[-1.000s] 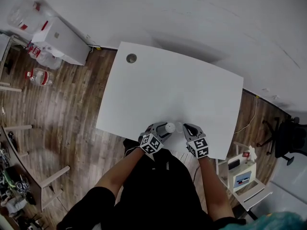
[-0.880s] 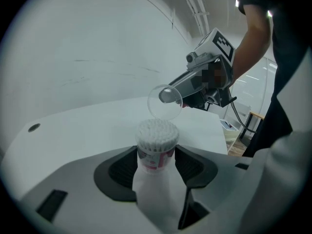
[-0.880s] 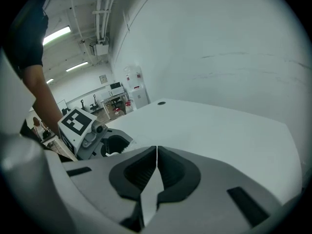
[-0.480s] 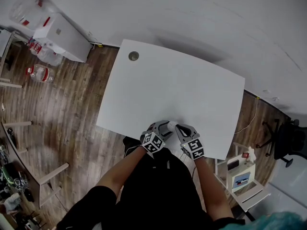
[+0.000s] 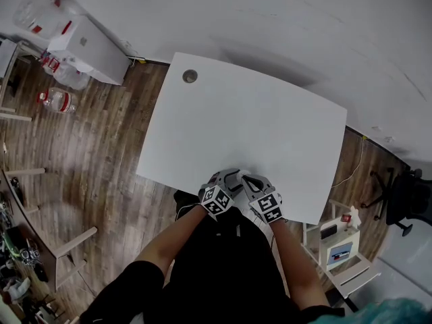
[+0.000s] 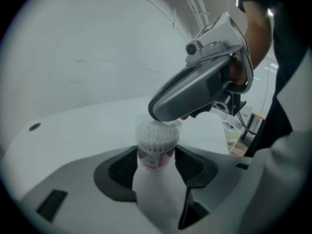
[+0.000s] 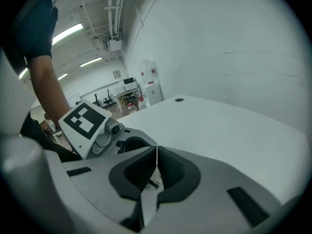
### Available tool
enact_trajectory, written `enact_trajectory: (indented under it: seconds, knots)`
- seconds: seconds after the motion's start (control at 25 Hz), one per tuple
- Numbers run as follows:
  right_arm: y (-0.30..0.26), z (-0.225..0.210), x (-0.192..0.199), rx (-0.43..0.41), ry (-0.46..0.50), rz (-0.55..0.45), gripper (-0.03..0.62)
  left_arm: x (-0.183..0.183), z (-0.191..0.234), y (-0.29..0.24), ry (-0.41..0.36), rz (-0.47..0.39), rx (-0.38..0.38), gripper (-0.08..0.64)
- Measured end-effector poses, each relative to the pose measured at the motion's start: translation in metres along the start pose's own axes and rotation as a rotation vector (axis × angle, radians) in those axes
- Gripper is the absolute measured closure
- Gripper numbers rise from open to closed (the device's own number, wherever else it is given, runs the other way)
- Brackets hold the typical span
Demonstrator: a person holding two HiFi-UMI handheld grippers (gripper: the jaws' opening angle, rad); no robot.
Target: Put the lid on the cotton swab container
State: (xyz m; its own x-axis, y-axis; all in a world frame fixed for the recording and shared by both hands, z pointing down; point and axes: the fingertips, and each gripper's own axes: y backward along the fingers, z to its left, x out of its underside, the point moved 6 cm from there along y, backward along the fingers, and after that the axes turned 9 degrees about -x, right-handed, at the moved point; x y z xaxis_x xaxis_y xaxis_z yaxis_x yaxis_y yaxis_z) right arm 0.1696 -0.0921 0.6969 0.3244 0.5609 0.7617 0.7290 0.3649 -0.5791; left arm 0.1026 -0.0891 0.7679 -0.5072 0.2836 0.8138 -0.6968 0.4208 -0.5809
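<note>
The cotton swab container (image 6: pixel 156 141), a clear tube packed with white swabs and wearing a red-printed label, stands upright between the fingers of my left gripper (image 6: pixel 156 165), which is shut on it. My right gripper (image 6: pixel 195 92) hangs right over its top, touching the rim. In the right gripper view the right gripper (image 7: pixel 156 165) is shut on the thin clear lid (image 7: pixel 156 156), seen edge-on. From the head view both grippers, left (image 5: pixel 227 179) and right (image 5: pixel 252 183), meet at the near edge of the white table (image 5: pixel 250 113). There the container is hidden.
A round grommet hole (image 5: pixel 190 76) sits at the table's far left corner. On the wood floor are a white box (image 5: pixel 88 44) and water bottles (image 5: pixel 57 100) at the left, a small white shelf unit (image 5: pixel 337 247) and a black chair (image 5: pixel 403 194) at the right.
My right gripper has moved left with the lid and now sits over the container in my left gripper. The left gripper has barely shifted.
</note>
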Motion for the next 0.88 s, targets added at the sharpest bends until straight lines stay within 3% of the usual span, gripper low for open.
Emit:
enact_trajectory:
  seconds: [0.88]
  knots:
    - [-0.0085,0.0006,0.0050,0.010,0.008,0.043,0.561,0.0011,-0.0016,-0.0004,0.019,-0.011,-0.002,0.311]
